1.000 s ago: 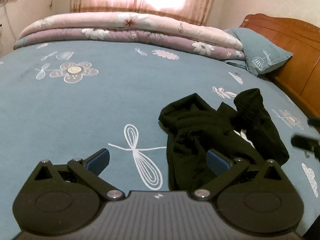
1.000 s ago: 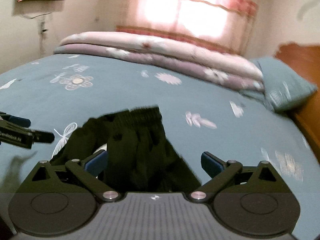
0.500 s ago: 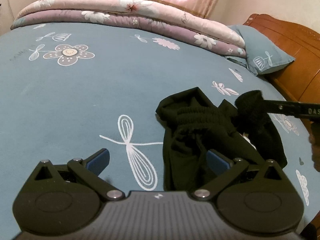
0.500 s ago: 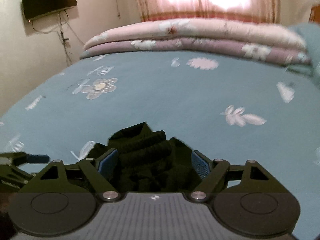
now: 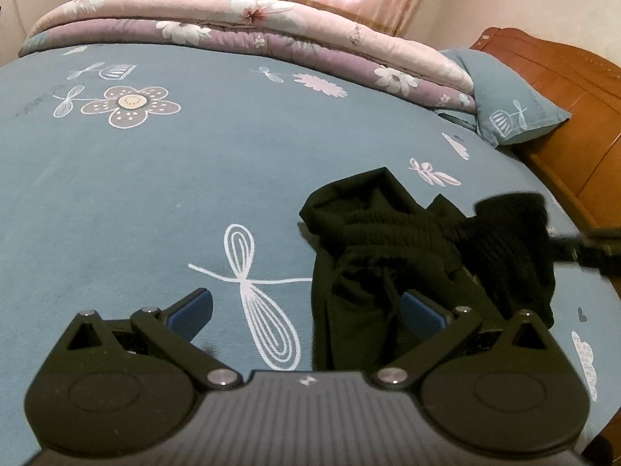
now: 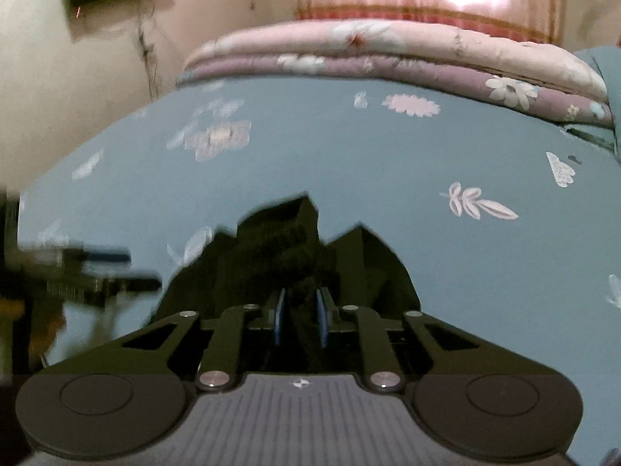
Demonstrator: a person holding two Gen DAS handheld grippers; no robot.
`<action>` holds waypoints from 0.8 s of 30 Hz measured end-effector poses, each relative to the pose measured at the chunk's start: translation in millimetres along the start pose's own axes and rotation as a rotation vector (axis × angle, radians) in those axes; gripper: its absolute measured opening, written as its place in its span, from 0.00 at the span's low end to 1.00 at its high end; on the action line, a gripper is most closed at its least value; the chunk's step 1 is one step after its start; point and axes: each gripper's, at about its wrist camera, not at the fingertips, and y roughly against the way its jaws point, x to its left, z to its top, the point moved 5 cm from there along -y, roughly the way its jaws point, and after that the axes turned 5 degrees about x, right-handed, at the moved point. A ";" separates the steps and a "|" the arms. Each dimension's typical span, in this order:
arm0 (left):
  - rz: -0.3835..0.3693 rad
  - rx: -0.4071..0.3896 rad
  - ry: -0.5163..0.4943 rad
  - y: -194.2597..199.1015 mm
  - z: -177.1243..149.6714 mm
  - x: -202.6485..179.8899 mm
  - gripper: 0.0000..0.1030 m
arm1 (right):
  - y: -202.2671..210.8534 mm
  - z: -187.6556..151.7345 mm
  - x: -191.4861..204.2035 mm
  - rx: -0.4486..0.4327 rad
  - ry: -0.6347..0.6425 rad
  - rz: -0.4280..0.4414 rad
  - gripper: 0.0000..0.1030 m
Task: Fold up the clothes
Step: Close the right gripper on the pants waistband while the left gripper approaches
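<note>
On the blue bedsheet lies a crumpled black garment. Right gripper has just been closing and pinches a fold of it. Left gripper gapes wide, holding nothing. Right-wrist view is blurred at left.

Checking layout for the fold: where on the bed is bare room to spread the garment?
Bare sheet runs left of the black garment, up to the folded quilt. It is crowded at the right: right claw gripping the garment, pillow, headboard.
</note>
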 end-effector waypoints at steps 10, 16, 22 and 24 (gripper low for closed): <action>0.018 0.003 0.006 1.5 0.7 5.0 0.99 | 21.4 -4.2 19.2 0.084 0.152 -0.182 0.40; 0.072 0.026 0.003 -5.7 -1.4 13.1 0.99 | 24.0 48.4 63.8 -0.016 0.313 -0.129 0.60; 0.061 0.020 0.027 -3.3 0.9 21.9 0.99 | -47.3 74.2 91.2 0.105 0.464 -0.040 0.68; 0.061 0.019 0.035 -2.8 1.8 26.1 0.99 | -71.7 76.0 93.3 0.148 0.490 -0.011 0.69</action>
